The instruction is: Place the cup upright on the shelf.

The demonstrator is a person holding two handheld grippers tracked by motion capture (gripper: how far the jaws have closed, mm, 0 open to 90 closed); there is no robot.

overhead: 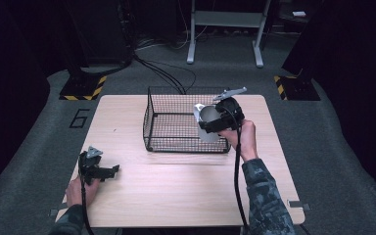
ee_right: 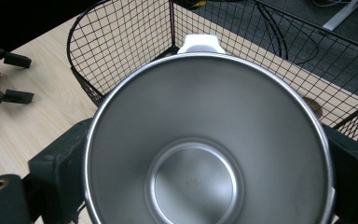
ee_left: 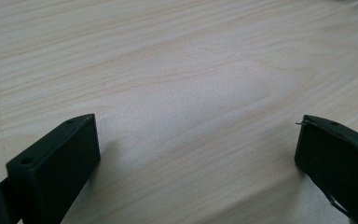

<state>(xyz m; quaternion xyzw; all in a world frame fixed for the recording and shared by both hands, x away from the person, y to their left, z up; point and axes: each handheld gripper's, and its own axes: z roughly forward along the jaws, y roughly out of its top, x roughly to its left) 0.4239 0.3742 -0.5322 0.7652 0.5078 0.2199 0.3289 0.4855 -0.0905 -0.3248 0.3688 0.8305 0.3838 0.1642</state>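
Right gripper [overhead: 210,123] — clamped on steel bowl [ee_right: 207,144]

Lab or test bay: grey carpet [overhead: 39,147], hazard-striped stand bases [overhead: 83,90], floor cables [overhead: 166,73], numbered table [overhead: 127,196].

Your table sits in a pool of light inside a dark room.

From the high view, you see the pale table [overhead: 176,196] lit evenly from above, while the floor fades to near black at nine and three o'clock; the picture is soft and slightly grainy, with a faint violet cast. In your left gripper view, each black jaw throws a soft shadow on the wood, and a broad washed-out sheen spreads across the grain at the centre. In your right gripper view, the steel bowl [ee_right: 205,140] shows smooth grey gradients, its rim glinting toward nine o'clock, and the wire basket [ee_right: 121,42] stays fairly sharp behind it.
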